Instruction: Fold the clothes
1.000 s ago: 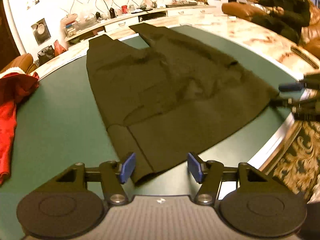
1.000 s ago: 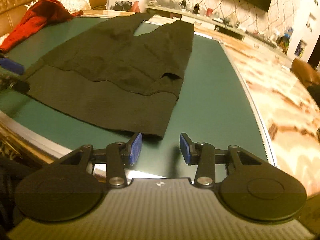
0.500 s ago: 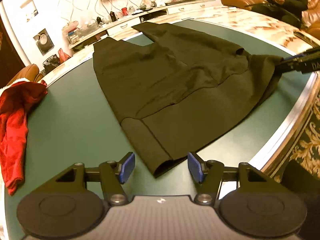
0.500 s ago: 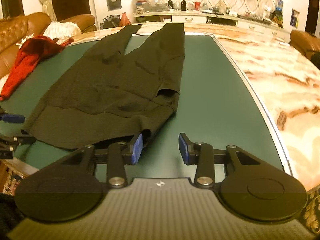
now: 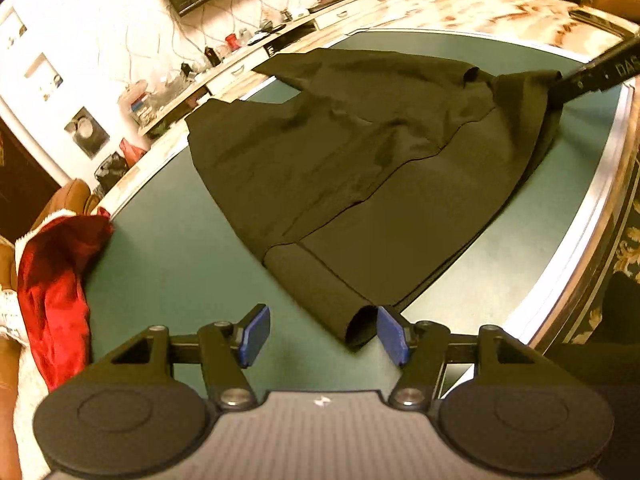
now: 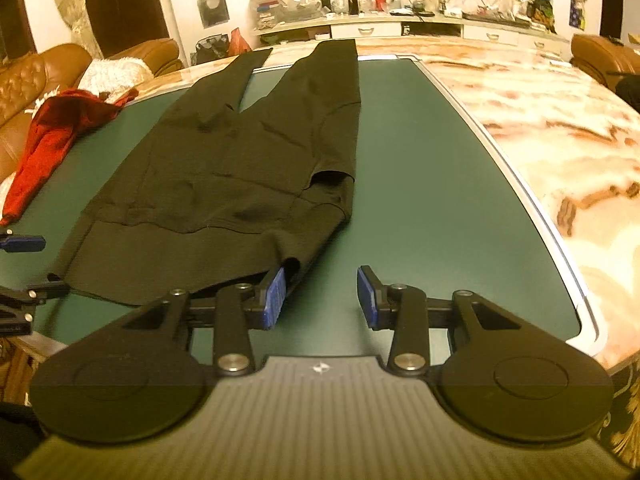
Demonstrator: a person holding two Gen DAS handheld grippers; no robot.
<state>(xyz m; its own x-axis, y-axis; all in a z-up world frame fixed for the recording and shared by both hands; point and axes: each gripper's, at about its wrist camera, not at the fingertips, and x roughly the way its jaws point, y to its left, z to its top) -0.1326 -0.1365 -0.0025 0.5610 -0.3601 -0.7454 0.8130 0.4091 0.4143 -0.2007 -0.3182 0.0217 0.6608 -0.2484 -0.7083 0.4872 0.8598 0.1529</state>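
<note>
Black trousers (image 5: 360, 168) flat on green desk (image 5: 168, 264). Left tool (image 5: 322, 334) wide at waistband corner; right tool (image 6: 322, 296) wide at opposite corner, possibly touching cloth.

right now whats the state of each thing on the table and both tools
black garment: spread flat on the green mat, partly folded
red garment: crumpled at the table edge
left tool: open, at a near corner
right tool: open, at the other near corner
</note>
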